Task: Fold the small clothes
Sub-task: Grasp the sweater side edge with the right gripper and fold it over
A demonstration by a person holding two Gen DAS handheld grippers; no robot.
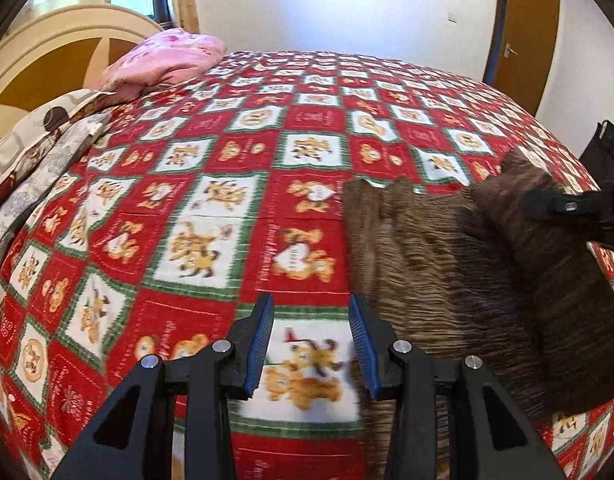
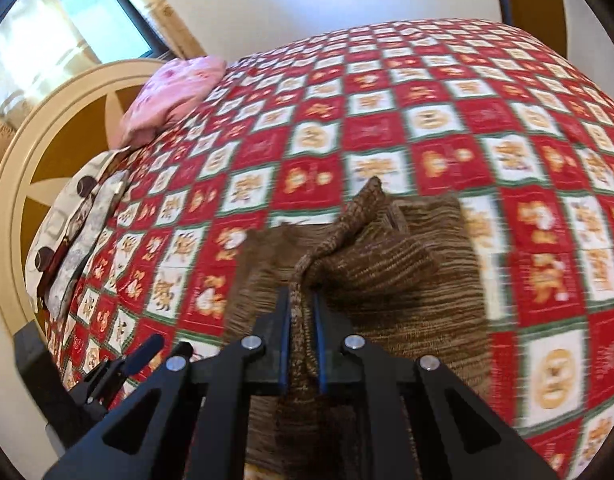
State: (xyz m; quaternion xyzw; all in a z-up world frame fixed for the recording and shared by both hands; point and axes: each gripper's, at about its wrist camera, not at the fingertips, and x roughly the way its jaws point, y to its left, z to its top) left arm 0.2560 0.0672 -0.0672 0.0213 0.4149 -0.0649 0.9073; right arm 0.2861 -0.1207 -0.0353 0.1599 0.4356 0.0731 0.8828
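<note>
Brown ribbed knit garment [image 2: 387, 280] is spread on the red-and-white checked bedspread [image 1: 227, 200]. Its raised fold is pinched by the right gripper [image 2: 303, 312]. The left gripper [image 1: 311, 320] is held spread apart, nothing between its jaws, beside the garment's edge.

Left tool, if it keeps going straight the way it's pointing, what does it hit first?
Probably the bedspread. The left tool is open with only the red checked cover showing between its fingers; the brown sweater lies just to its right, apparently outside that line, though depth is hard to judge.
</note>
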